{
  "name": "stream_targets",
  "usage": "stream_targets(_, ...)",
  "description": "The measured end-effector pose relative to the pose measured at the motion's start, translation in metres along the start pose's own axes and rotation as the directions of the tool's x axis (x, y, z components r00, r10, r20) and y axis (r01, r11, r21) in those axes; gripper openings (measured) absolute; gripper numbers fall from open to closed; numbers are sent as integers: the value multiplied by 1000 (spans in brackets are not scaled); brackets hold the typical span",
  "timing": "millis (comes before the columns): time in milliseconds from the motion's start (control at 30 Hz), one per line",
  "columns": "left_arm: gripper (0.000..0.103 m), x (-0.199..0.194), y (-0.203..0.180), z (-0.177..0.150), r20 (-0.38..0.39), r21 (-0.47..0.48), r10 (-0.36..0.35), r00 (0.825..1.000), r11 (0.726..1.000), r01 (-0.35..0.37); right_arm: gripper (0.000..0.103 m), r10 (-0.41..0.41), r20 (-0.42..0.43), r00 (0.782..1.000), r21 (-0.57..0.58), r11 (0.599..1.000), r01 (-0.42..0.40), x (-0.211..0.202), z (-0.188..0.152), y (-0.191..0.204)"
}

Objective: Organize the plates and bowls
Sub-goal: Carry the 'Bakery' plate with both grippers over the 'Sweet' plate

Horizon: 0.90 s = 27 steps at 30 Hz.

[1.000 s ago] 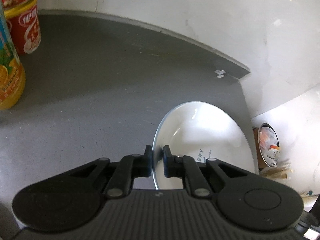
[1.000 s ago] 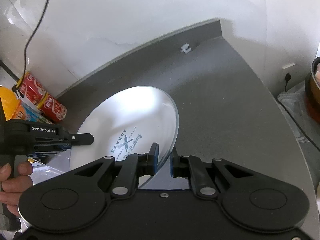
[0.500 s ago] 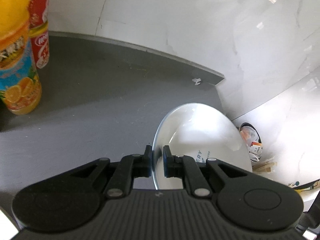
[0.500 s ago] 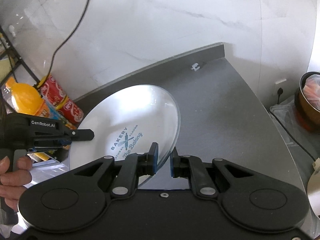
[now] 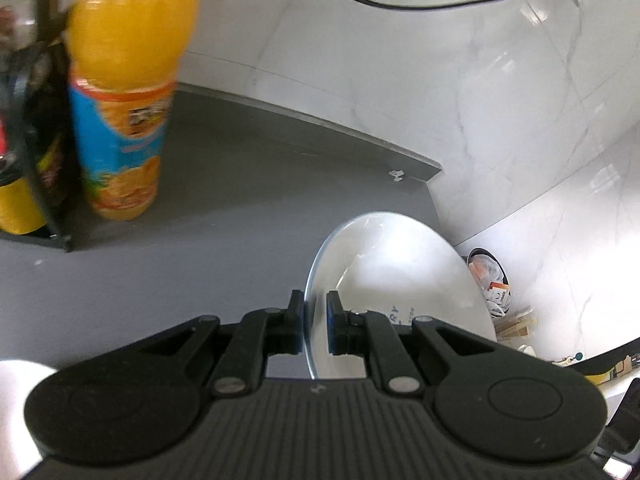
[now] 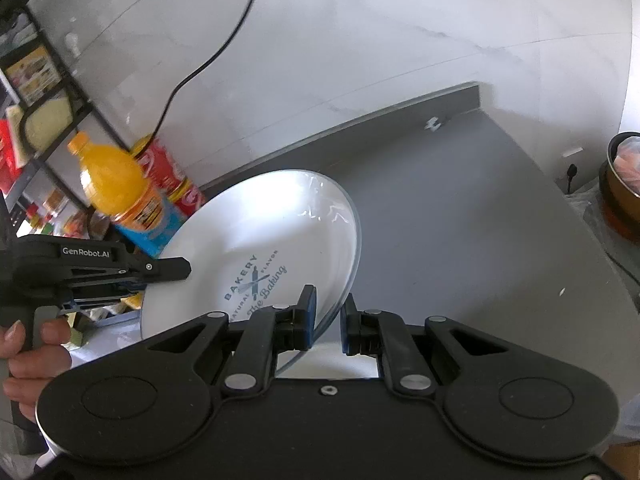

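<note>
Countertop [image 6: 460, 220], grey: now lower in both views. Plate [image 6: 272, 240], white, carried tilted above it, risen toward rack [image 6: 48, 92] side; transfer underway. Left gripper [image 5: 314, 326], right gripper [image 6: 328, 318]: jaws each pinching plate's rim.

I see an orange juice bottle [image 6: 120, 188] standing upright on the grey countertop [image 6: 460, 216], at its far left. Touching the bottle from behind are red cans [image 6: 172, 178]. A black wire rack [image 6: 52, 80] rises left of the bottle. A black cable [image 6: 216, 48] hangs down the white marble wall [image 6: 360, 40] above it.
</note>
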<state>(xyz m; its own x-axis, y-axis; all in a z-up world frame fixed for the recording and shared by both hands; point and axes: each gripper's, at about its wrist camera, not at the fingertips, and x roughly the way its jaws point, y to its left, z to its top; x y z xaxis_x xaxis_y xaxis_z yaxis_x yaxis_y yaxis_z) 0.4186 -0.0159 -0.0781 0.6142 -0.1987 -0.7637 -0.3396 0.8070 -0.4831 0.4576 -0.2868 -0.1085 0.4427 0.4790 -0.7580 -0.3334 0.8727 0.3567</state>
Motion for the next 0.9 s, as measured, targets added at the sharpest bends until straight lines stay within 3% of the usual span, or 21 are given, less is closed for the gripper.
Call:
stream_targets(433,9,-54,74,-23,20,-21,6,1000,1000,-6,12,12,-15,1000,-32,999,-13,-2,-43,73)
stream_targets(900,9,-83,144,-59,-10,-53,39,999,998,-39,12,-2,-56,998,-63,998,-2,3,-100,125)
